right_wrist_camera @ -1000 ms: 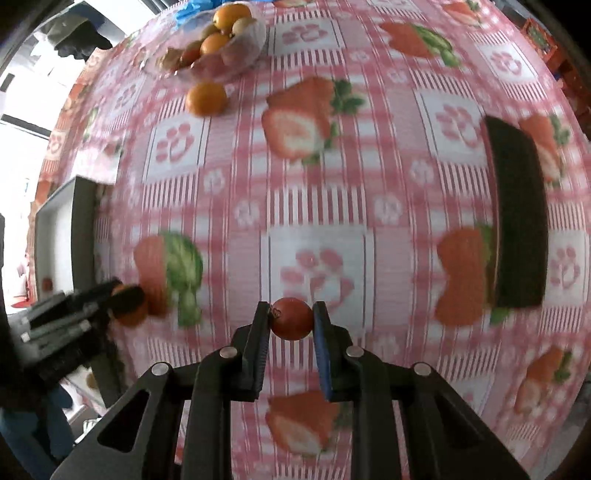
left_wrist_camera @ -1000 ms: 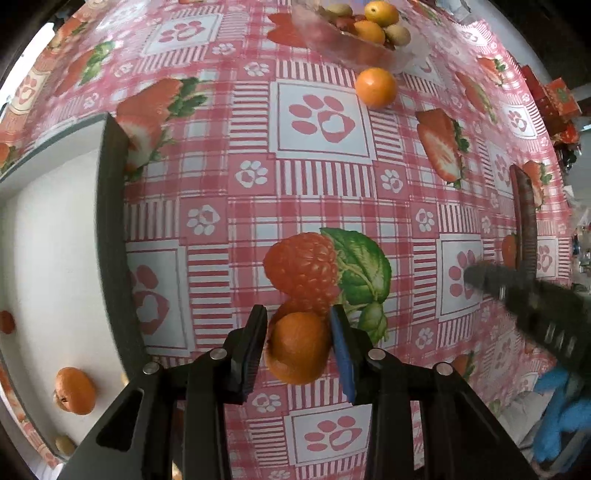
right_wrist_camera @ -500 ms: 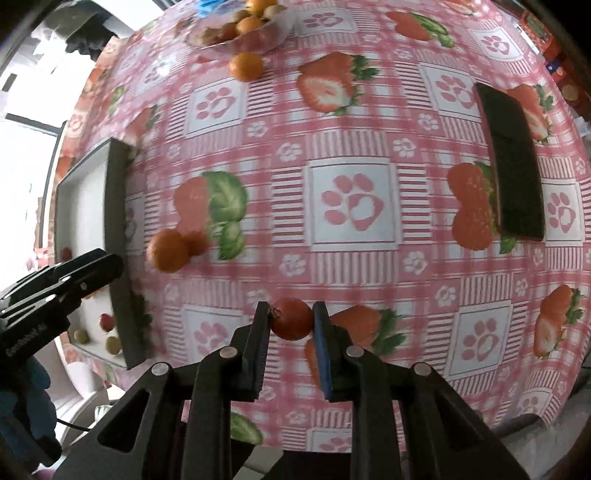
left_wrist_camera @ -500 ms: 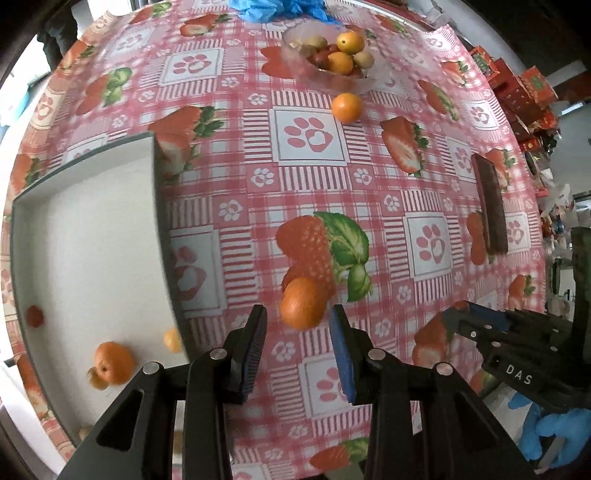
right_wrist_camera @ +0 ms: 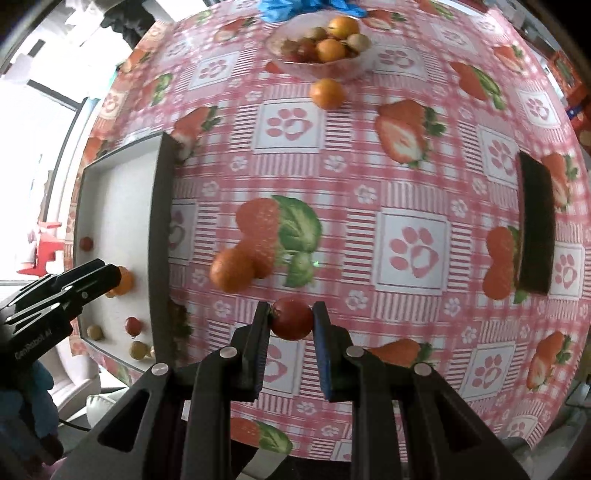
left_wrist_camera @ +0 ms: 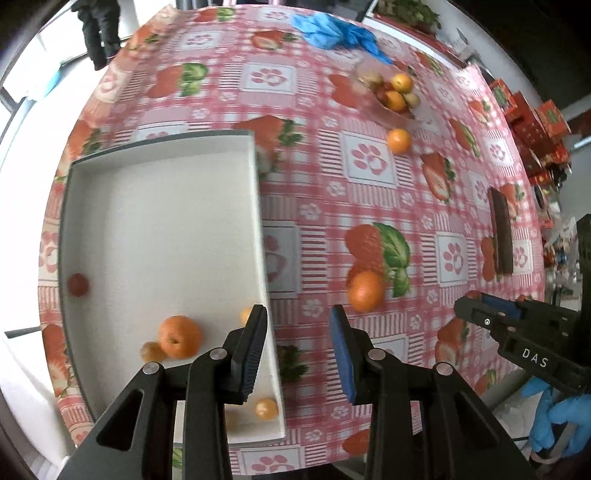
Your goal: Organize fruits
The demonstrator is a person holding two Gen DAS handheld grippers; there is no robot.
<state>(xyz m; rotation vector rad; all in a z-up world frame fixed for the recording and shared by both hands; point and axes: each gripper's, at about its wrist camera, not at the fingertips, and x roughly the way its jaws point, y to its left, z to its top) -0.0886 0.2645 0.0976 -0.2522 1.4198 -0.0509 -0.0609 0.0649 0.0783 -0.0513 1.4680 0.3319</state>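
Gripping a small red fruit (right_wrist_camera: 291, 319), perhaps a tomato, right tongs (right_wrist_camera: 290, 321), left tongs (left_wrist_camera: 297, 328) parted, empty, orange (left_wrist_camera: 364, 290) beyond.

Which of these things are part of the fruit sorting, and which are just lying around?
Job: white tray; glass bowl of fruit; loose orange; second orange; small red fruit in the right gripper.
Lying about: blue gloves; red boxes; perhaps the dark slab.

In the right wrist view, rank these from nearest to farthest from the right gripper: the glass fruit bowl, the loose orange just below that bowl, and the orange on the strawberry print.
1. Orange on the strawberry print, just up-left of the right gripper.
2. Loose orange, mid-table, just short of the bowl.
3. Glass fruit bowl, at the table's far end.
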